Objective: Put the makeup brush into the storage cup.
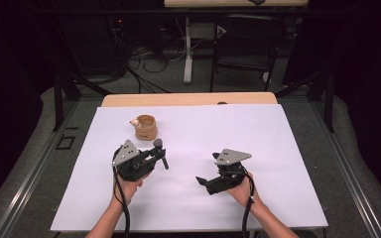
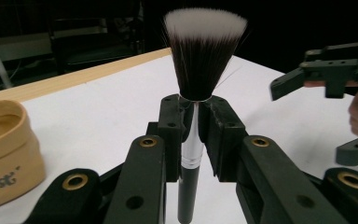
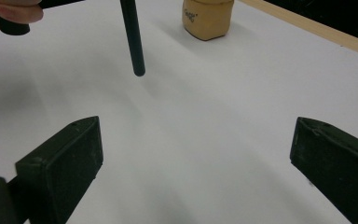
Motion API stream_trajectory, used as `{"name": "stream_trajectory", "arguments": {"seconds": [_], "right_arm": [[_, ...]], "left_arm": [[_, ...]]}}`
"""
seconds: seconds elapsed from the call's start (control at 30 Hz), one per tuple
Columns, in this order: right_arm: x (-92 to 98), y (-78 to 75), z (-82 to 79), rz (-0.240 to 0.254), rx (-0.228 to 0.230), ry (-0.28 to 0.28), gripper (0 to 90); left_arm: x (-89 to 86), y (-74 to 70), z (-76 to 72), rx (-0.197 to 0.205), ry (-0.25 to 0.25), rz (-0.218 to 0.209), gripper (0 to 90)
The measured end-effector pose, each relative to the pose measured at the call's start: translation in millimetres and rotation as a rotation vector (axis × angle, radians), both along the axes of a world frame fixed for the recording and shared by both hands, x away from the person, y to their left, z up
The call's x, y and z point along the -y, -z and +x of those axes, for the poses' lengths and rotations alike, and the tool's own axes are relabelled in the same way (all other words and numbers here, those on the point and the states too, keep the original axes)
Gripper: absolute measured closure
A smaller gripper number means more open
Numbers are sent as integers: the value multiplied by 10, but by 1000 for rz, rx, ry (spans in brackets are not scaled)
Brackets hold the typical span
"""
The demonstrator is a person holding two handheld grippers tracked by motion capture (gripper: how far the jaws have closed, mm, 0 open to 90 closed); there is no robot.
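My left gripper (image 1: 158,154) is shut on a makeup brush (image 1: 159,148). In the left gripper view the jaws (image 2: 196,107) clamp its silver ferrule, and the brush (image 2: 204,51) stands upright with dark, white-tipped bristles fanning above them. My right gripper (image 1: 208,168) sits to the right of it over the white sheet, open and holding nothing. In the right gripper view the two pads stand far apart around the gripper's middle (image 3: 196,149), and the brush's black handle (image 3: 133,37) hangs ahead at upper left. A tan fabric pouch (image 1: 145,127) stands open behind the left gripper.
The white sheet (image 1: 258,134) covers the table, with a wooden strip (image 1: 188,99) along the far edge. The tan pouch (image 2: 4,149) is at the left of the left gripper view, and the pouch (image 3: 207,18) is far ahead in the right gripper view. A dark chair (image 1: 243,44) and cables lie beyond the table.
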State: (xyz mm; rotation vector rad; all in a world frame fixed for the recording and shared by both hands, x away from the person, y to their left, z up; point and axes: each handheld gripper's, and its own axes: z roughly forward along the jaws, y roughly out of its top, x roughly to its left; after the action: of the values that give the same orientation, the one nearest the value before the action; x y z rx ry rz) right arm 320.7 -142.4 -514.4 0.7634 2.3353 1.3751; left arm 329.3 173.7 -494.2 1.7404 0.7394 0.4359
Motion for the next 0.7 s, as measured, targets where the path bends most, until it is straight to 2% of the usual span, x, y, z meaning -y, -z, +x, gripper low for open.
{"name": "stream_trajectory", "arguments": {"seconds": [0.23, 0.43, 0.7], "right_arm": [[231, 24, -101, 3, 24, 12, 0], [473, 42, -195, 17, 55, 56, 0], [755, 120, -246, -21, 55, 101, 0]], "left_arm": [[-84, -66, 50, 11, -17, 12, 774], [-157, -109, 81, 20, -45, 29, 774], [-233, -234, 132, 42, -56, 41, 774]]}}
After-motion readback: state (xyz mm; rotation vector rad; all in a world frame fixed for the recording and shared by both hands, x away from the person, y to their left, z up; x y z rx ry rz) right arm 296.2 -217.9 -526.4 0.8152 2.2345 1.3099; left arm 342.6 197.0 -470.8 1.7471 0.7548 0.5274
